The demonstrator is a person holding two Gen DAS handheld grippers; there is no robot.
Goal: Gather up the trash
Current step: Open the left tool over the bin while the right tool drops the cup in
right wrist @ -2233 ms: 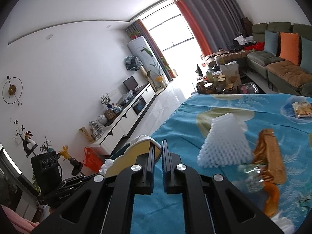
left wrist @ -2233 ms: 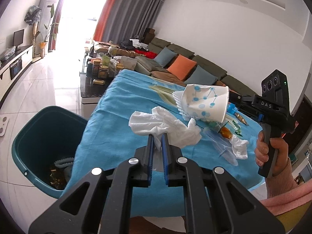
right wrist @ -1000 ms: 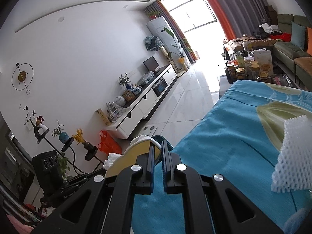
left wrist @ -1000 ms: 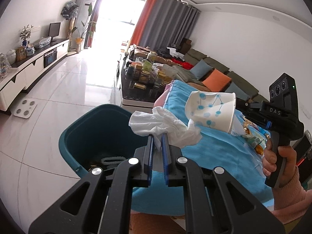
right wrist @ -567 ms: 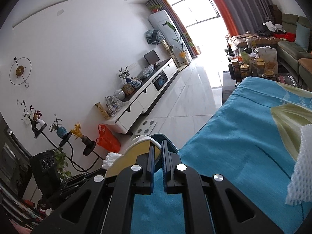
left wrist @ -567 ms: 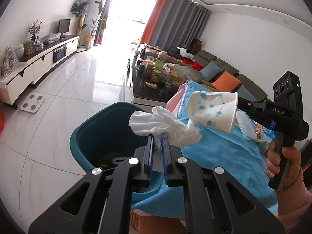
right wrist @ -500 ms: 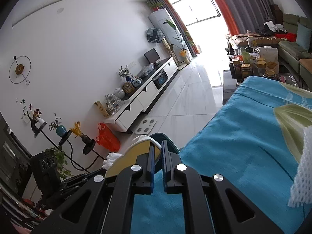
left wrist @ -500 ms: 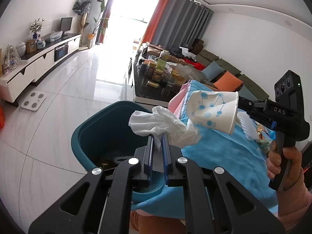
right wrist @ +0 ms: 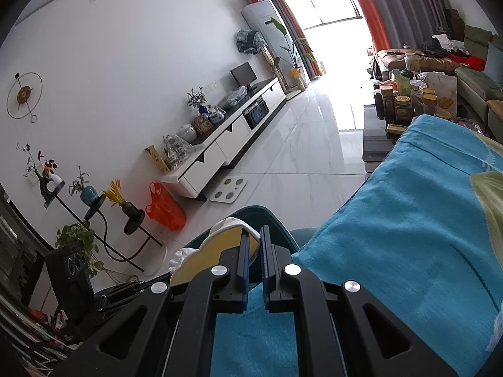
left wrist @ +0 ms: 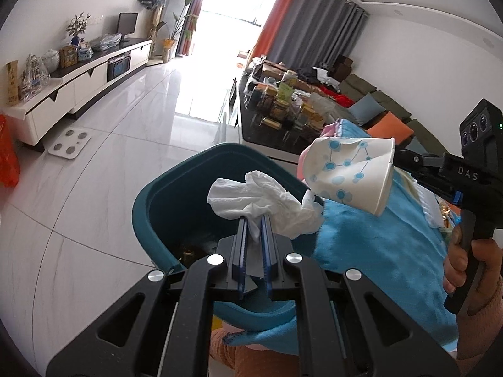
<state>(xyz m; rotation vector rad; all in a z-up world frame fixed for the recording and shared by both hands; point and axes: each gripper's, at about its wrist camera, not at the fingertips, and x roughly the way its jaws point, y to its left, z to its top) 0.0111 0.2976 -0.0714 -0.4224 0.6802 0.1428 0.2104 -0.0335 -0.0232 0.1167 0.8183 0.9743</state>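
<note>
White floor tiles (left wrist: 103,144) ran the length of the living room, with a low TV cabinet (left wrist: 78,75) along one wall and a sofa (left wrist: 377,100) down the other side. Up front was a table under a blue cloth (left wrist: 371,251), and a teal trash bin (left wrist: 151,207) sat on the floor right against the table's edge.

The left gripper (left wrist: 255,220) was clamped tight on a crumpled white tissue (left wrist: 261,201). That tissue hung over the open mouth of the bin, pretty much above the near rim. Some bits of rubbish were already in the bottom, too dark to make out.

The right gripper (left wrist: 399,160) was pinched on the rim of a paper cup (left wrist: 352,172), white with blue dots and lines. The cup lay tipped on its side in the air, over the edge of the cloth and just beside the bin, almost touching the tissue. From the right wrist view you only got the cup's yellowish inside (right wrist: 217,248) next to the closed fingers, with the bin's rim (right wrist: 273,216) peeking out behind. A hand (left wrist: 465,260) in a pink sleeve (left wrist: 490,330) gripped the handle.
</note>
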